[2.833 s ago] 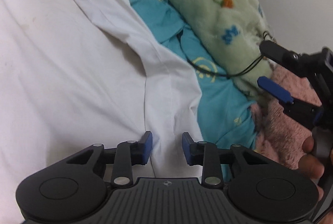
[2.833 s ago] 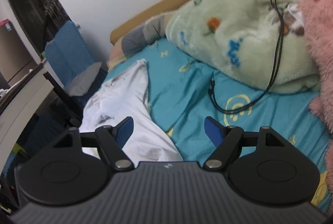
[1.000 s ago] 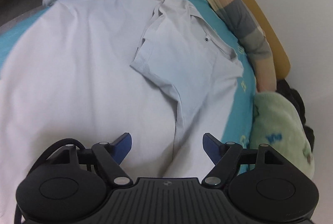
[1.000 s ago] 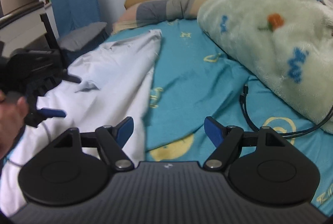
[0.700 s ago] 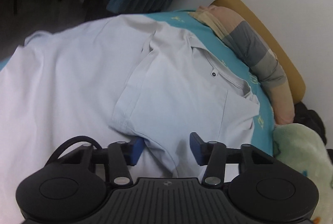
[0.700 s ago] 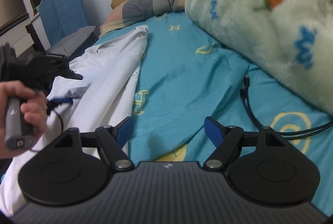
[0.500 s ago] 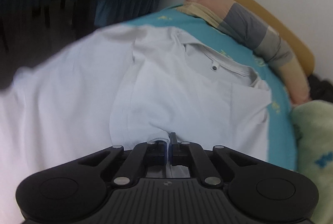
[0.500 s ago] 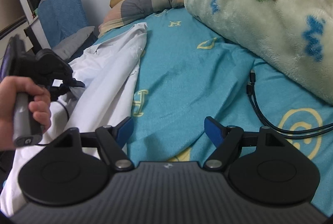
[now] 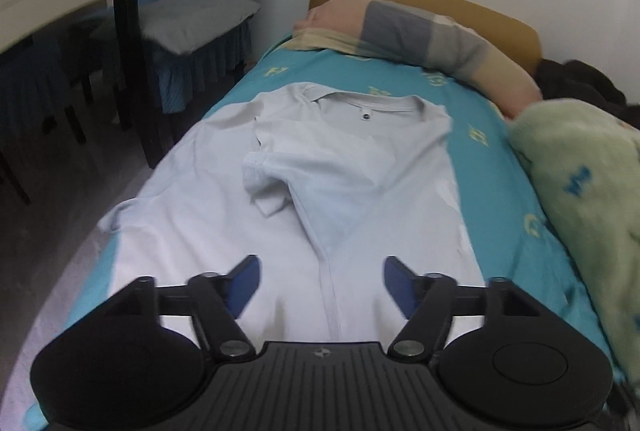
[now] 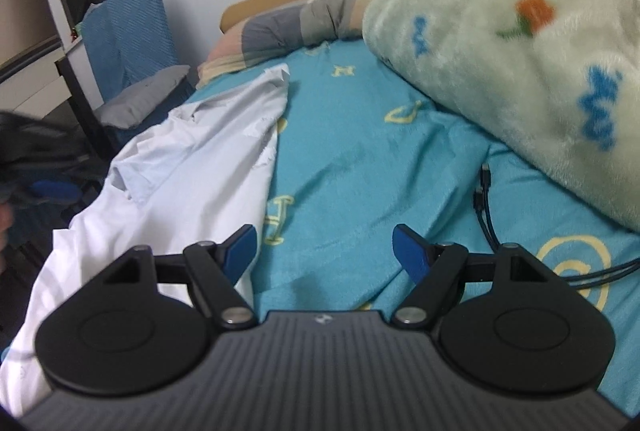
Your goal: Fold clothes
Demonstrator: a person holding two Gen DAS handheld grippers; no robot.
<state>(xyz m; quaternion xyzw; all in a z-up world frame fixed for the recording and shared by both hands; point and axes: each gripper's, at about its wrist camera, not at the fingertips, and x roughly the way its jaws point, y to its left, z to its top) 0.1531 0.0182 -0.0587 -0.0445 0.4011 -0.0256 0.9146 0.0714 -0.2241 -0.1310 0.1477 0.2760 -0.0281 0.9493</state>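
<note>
A pale grey-white T-shirt (image 9: pixel 344 191) lies flat on the teal bedsheet (image 9: pixel 492 167), collar toward the pillow, one side and its sleeve (image 9: pixel 264 171) folded over onto the body. My left gripper (image 9: pixel 320 281) hovers above the shirt's lower part, its jaws opening, with nothing between the blue pads. In the right wrist view the same T-shirt (image 10: pixel 192 167) lies at the left, and my right gripper (image 10: pixel 324 251) hangs open over the bare teal bedsheet (image 10: pixel 360 159) beside the shirt's edge. The left gripper (image 10: pixel 52 191) shows blurred at the far left.
A fluffy green blanket (image 10: pixel 520 51) is piled on the bed's right side, with a black cable (image 10: pixel 488 207) below it. A striped pillow (image 9: pixel 420 31) lies by the headboard. A blue-covered chair (image 9: pixel 192 19) and a table stand left of the bed.
The left gripper closed on the folded sleeve edge, then let it go, opened wide and rose back from the shirt. The sleeve now lies folded onto the body. The right gripper barely shifted.
</note>
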